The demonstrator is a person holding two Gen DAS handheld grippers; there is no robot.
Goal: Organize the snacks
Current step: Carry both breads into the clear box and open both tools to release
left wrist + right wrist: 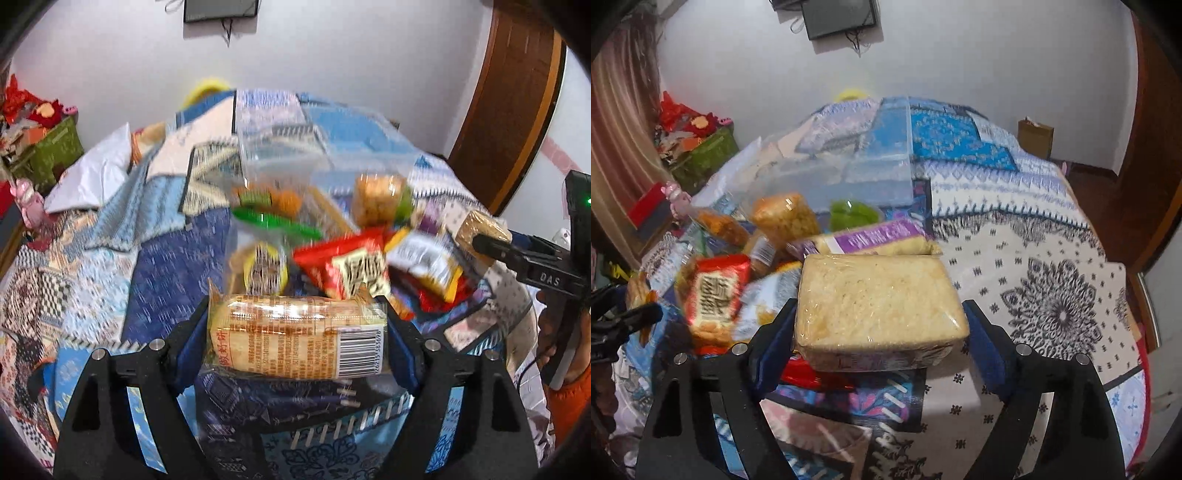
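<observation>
Left edge of the bed (1052, 258): green box (55, 147) of red clutter by the wall, white pillow (99, 173) just inside it. That side of the quilt is bare in the left wrist view, open room there.

Snack pile (351, 258) sits mid-bed: red packet (714, 295), orange snack bags and a purple-labelled pack (871, 236), all overlapping. Clear plastic container (857, 177) stands just behind the pile, toward the wall.

Left tool (295, 332): gripping a wrapped roll of rice crackers (291, 336) crosswise, blue pads pressing both ends, barcode facing the camera. The roll is lifted off the quilt at the near edge of the pile, tool angled downward.

Right tool (881, 325): clamped on a clear-wrapped pale block of crackers (879, 310), pads on its two sides, also angled down. The block is held above the quilt, just right of the red packet and in front of the purple pack. Seen from the left wrist, this tool (476, 240) comes in from the right with a hand (554, 332) behind it.

Right of the pile: wide stretch of patterned quilt, nothing on it out to the bed's edge. Brown paper bag (1036, 136) on the floor past the far corner, wooden door (517, 110) at far right.
</observation>
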